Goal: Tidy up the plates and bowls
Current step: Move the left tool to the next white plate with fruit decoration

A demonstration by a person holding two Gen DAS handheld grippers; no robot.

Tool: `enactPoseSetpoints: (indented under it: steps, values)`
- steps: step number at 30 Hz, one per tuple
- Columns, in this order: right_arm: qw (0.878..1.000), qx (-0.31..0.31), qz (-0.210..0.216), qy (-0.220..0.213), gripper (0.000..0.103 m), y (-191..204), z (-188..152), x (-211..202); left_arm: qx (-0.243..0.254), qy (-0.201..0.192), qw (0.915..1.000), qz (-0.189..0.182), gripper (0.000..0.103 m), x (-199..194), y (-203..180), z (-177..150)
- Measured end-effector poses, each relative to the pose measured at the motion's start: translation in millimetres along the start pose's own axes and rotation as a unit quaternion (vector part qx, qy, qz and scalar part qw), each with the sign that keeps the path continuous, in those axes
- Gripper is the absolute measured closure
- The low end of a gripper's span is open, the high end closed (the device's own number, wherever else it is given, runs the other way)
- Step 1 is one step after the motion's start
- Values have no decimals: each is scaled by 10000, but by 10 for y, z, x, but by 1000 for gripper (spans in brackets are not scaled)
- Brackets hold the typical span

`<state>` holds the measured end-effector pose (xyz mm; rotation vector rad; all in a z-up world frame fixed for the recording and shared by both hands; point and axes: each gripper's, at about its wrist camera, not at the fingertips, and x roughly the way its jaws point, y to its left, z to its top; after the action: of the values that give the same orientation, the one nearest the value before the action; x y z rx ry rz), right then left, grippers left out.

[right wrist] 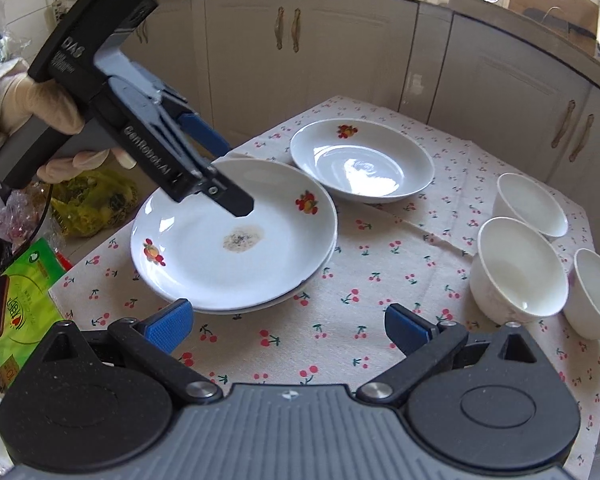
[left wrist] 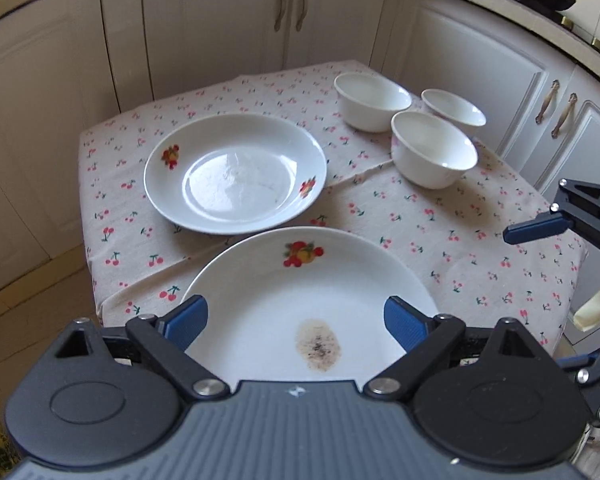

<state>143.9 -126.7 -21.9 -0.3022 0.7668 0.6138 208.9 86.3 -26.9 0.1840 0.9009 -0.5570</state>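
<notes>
While lying across the cherry-print bench [right wrist: 340, 320], sitting as a pair at the near left edge: stained plate [right wrist: 236, 240] stacked on a second plate [right wrist: 300, 294], clean plate [right wrist: 362, 162] just beyond, three bowls [right wrist: 516, 268] clustered right. Hovering over the stained plate, left tool [left wrist: 296, 316] gaping, nothing between pads; right tool [right wrist: 288, 328] likewise spread and empty. Likely handling as stiff, glazed, slippery, breakable ware; gripping best at the rim. Facing upward, round, showing no long axis.
</notes>
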Motion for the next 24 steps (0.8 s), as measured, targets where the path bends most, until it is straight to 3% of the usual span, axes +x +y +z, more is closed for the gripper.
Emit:
enactPoseSetpoints:
  steps: [9,24]
  values:
    - [9984,-101,-140,-540,0,-146,101,-181,-121,-432,9989,158,8,-264,-54,22]
    - [9981,-12,-130,-597,0,-733,574,365,-324,-264,9983,398,8,109,367,536]
